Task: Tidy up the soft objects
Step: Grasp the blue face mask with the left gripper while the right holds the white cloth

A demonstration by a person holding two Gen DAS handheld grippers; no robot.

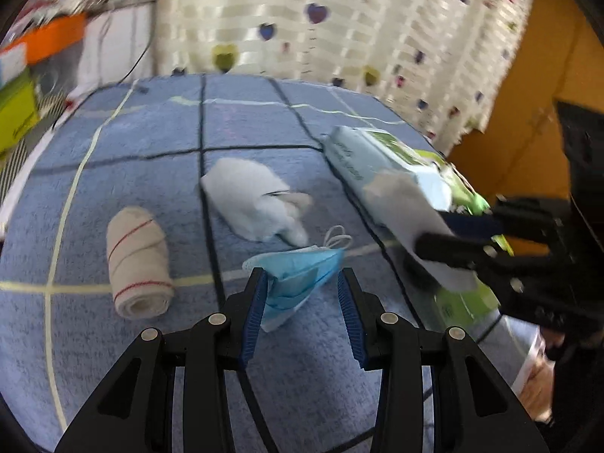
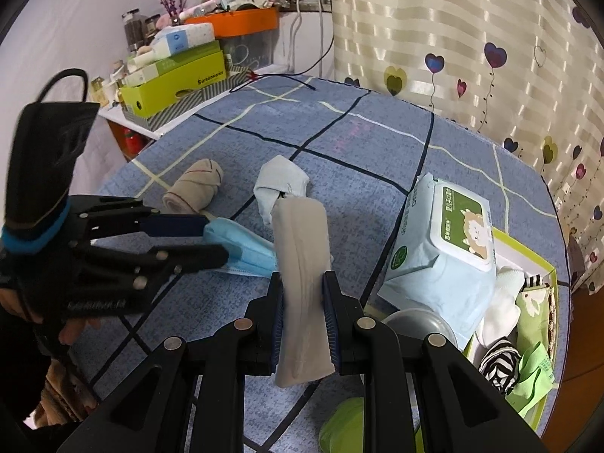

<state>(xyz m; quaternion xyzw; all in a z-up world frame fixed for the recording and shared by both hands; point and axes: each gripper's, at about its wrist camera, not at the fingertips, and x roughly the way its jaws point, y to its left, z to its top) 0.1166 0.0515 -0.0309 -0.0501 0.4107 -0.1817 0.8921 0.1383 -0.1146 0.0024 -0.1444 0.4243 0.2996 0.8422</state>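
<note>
My right gripper (image 2: 302, 287) is shut on a folded grey sock (image 2: 300, 264) and holds it above the blue checked cloth; the sock also shows in the left wrist view (image 1: 411, 207). My left gripper (image 1: 302, 283) is open, its jaws either side of a blue face mask (image 1: 298, 275) that lies on the cloth; the mask also shows in the right wrist view (image 2: 241, 245). A rolled beige bandage (image 1: 137, 264) lies to the left. A white sock (image 1: 253, 200) lies behind the mask.
A pack of wet wipes (image 2: 445, 249) leans on a green-rimmed box (image 2: 528, 249) holding socks and green packets at the right. A cluttered shelf with a green box (image 2: 177, 83) stands at the far left. A heart-patterned curtain (image 2: 472, 37) hangs behind.
</note>
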